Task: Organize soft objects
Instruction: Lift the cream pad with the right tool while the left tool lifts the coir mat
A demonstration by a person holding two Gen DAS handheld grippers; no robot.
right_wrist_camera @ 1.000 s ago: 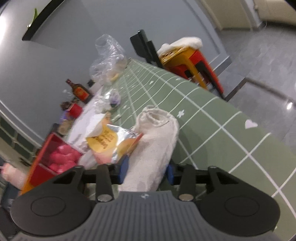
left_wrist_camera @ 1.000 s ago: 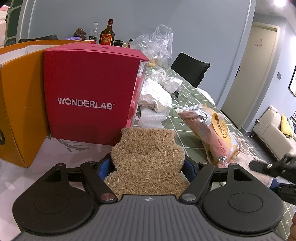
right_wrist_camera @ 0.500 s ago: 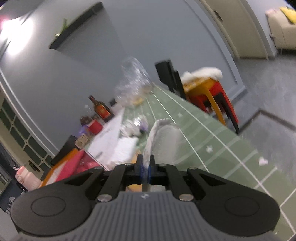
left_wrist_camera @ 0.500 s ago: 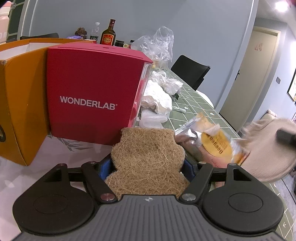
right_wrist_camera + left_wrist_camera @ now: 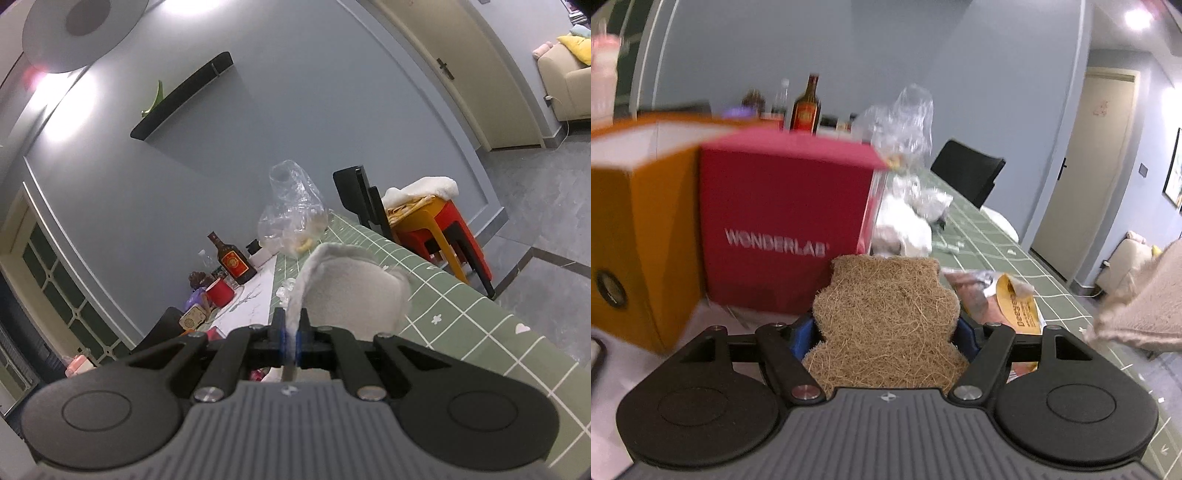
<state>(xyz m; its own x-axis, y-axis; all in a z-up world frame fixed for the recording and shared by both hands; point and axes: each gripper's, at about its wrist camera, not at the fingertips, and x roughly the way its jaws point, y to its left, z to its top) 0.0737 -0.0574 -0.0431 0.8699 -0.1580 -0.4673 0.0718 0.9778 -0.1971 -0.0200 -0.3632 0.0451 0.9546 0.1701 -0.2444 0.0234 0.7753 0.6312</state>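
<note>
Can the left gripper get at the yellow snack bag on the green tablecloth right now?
Probably not as things stand. The left gripper is already shut on the fibre pad, which fills its jaws. The snack bag lies close on the green tablecloth, nothing over it, but the pad must go first.

The green checked table (image 5: 982, 243) bears a red box (image 5: 783, 221) and snack packet (image 5: 1001, 299).

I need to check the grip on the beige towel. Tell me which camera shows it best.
The right wrist view: the beige towel sits dead centre, its edge pinched between the shut right gripper jaws. The left wrist view shows only a blurred corner of it at the right edge, with no grip visible.
</note>
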